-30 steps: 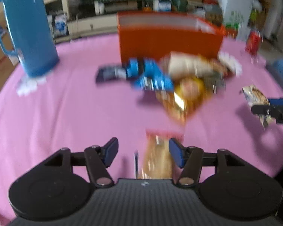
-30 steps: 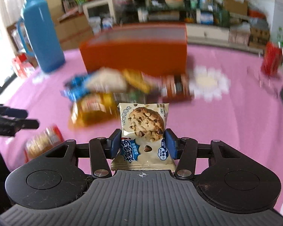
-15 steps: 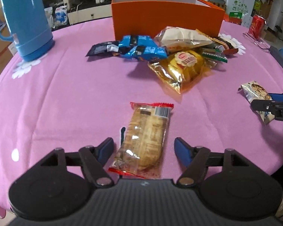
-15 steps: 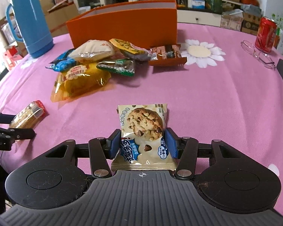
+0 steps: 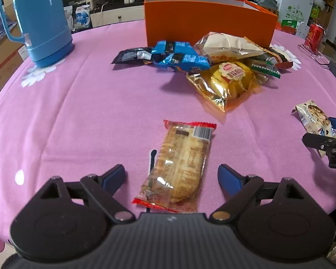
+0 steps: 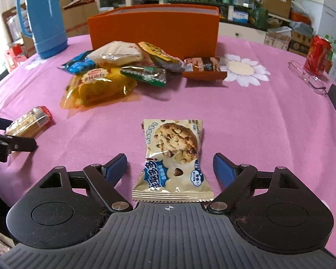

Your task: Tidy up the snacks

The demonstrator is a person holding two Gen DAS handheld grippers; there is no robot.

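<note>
Sorting barely begun: left gripper (image 5: pixel 171 174) and right gripper (image 6: pixel 169 164), jaws just opened, straddle a clear-wrapped cracker packet (image 5: pixel 179 168) and a cream cookie packet (image 6: pixel 172 154) near the pink tabletop's (image 6: pixel 257 123) front edge; the heaped packets (image 6: pixel 114 71) and tall orange box (image 6: pixel 154 31) wait mid-table.

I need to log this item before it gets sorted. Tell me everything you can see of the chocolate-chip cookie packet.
The cookie packet is a glossy cream pouch printed with a chocolate-chip cookie above blue lettering, its ends crimped. It looks sealed and lies flat on the pink tablecloth, apart from the snack pile. It sits between the fingers of the right hand-held gripper, whose jaws have just been opening and no longer touch it.
</note>
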